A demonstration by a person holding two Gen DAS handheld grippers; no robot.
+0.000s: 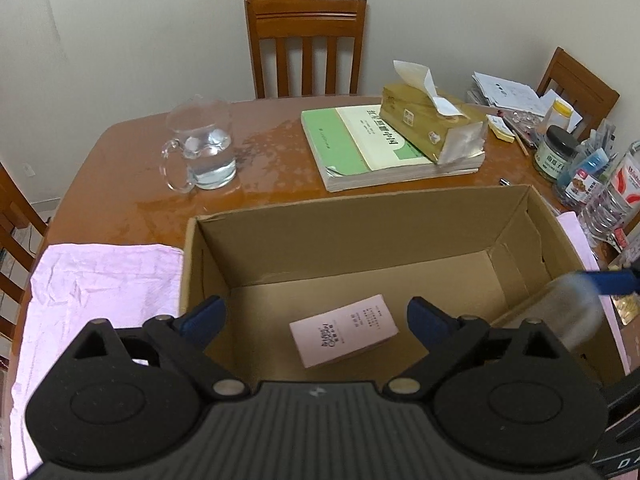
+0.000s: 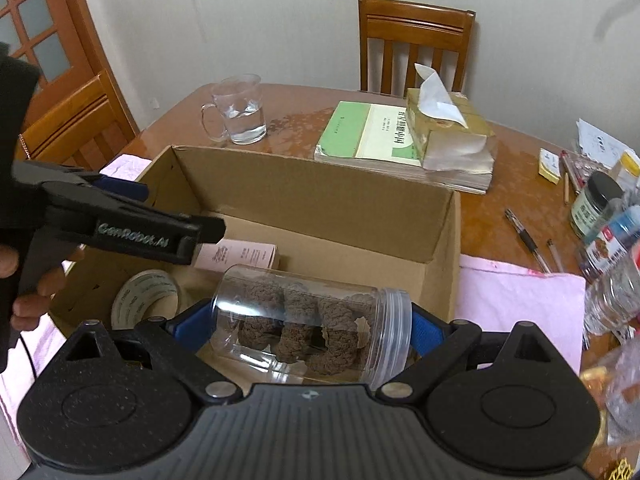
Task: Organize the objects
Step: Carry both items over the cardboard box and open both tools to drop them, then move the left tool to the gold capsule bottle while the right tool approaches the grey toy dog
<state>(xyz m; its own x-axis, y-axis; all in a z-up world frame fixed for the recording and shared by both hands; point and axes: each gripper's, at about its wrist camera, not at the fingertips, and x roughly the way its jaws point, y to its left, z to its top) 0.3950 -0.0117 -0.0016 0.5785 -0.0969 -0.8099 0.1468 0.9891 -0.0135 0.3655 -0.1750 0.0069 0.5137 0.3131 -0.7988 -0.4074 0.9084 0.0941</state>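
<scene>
An open cardboard box (image 1: pixel 360 216) (image 2: pixel 320 196) stands on the wooden table. A pink booklet (image 1: pixel 344 330) (image 2: pixel 236 256) lies on its floor, and a tape roll (image 2: pixel 144 296) lies near its front left corner. My left gripper (image 1: pixel 316 316) is open and empty above the box; it shows from the side in the right wrist view (image 2: pixel 120 228). My right gripper (image 2: pixel 312 328) is shut on a clear plastic jar (image 2: pixel 308 320) of brown lumps, held sideways over the box's near right part. The jar shows blurred at the box's right edge in the left wrist view (image 1: pixel 572 312).
A glass mug of water (image 1: pixel 200 148) (image 2: pixel 238 110) stands behind the box. A green book with a tissue box (image 1: pixel 432 120) (image 2: pixel 448 128) on it lies at the back. Jars, bottles and pens (image 2: pixel 524 236) crowd the right side. A pink cloth (image 1: pixel 100 280) lies under the box.
</scene>
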